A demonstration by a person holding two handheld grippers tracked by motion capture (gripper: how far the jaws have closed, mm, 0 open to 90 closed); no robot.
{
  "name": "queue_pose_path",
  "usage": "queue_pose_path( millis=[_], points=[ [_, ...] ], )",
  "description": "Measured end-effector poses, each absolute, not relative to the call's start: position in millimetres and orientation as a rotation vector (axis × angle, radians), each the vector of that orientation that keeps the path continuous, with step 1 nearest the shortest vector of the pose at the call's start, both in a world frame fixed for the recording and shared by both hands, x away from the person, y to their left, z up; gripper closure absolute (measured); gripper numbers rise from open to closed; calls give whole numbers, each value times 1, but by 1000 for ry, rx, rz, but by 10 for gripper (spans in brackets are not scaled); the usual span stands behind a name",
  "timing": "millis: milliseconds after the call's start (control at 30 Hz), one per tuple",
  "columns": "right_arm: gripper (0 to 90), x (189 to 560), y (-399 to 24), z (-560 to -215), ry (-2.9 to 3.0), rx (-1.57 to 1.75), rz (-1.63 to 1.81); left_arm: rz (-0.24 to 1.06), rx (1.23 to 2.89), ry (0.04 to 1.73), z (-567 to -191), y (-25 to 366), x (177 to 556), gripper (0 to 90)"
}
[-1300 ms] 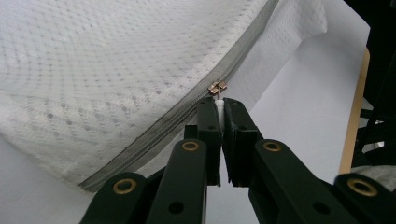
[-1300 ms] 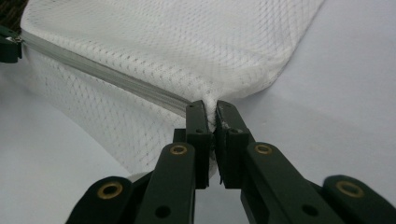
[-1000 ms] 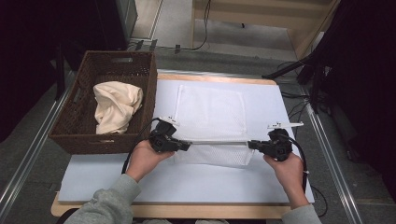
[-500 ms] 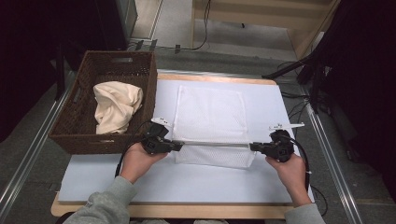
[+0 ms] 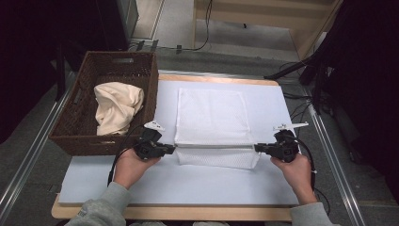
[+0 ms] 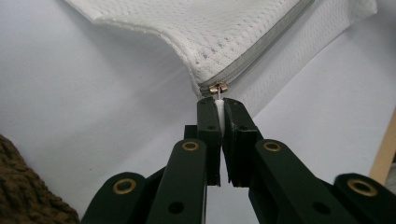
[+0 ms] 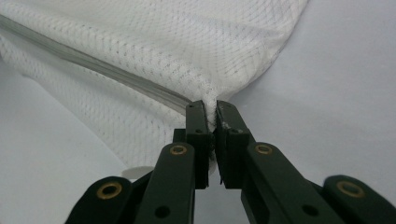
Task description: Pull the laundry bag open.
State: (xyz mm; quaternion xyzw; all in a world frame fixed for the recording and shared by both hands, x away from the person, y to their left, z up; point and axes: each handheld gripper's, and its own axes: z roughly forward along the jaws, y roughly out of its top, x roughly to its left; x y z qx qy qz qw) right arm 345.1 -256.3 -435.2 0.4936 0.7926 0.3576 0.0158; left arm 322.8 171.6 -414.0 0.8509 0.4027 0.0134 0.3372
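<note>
A white mesh zip bag [image 5: 211, 115] lies flat on the pale mat [image 5: 197, 183], its near edge folded over along a grey zipper. My left gripper [image 5: 173, 149] is at the bag's near left corner, shut on the small brass zipper pull [image 6: 218, 87]. In the left gripper view my left gripper [image 6: 220, 105] has the pull's tab pinched between its jaws. My right gripper [image 5: 257, 148] is at the near right corner, shut on a bunched bit of the mesh bag [image 7: 163, 42]. There the right gripper [image 7: 211, 111] squeezes the cloth tight.
A dark wicker basket [image 5: 80, 136] stands at the table's left, close behind my left hand, with a cream cloth [image 5: 117, 106] crumpled inside. Wooden table edging [image 5: 188, 214] runs along the front. Cables and dark stands lie on the floor at the right.
My left gripper has slid to the left with the zipper pull, towards the bag's left corner. The right gripper has stayed in place, holding the right corner.
</note>
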Motion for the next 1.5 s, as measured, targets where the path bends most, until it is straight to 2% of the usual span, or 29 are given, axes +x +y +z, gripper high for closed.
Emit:
queue_pose_path(
  millis=[433, 967, 1133, 1267, 1367, 1433, 1500],
  points=[
    [857, 350, -248, -449, 2505, 1570, 1074, 24, 2267, 1031, -434, 146, 328, 859],
    [851, 352, -224, -460, 2525, 1582, 1085, -79, 2210, 1048, -453, 132, 347, 855],
    [838, 352, -218, -462, 2530, 1563, 1096, -98, 2209, 1035, -456, 129, 350, 818],
    [766, 349, -223, -458, 2483, 1560, 1097, -106, 2198, 1036, -453, 132, 350, 736],
    [660, 347, -225, -452, 2436, 1527, 1127, -119, 2184, 1041, -450, 136, 350, 656],
    [554, 344, -226, -448, 2409, 1468, 1173, -124, 2176, 1047, -448, 137, 350, 594],
    [501, 342, -226, -445, 2381, 1433, 1201, -157, 2173, 1028, -447, 138, 349, 546]
  ],
)
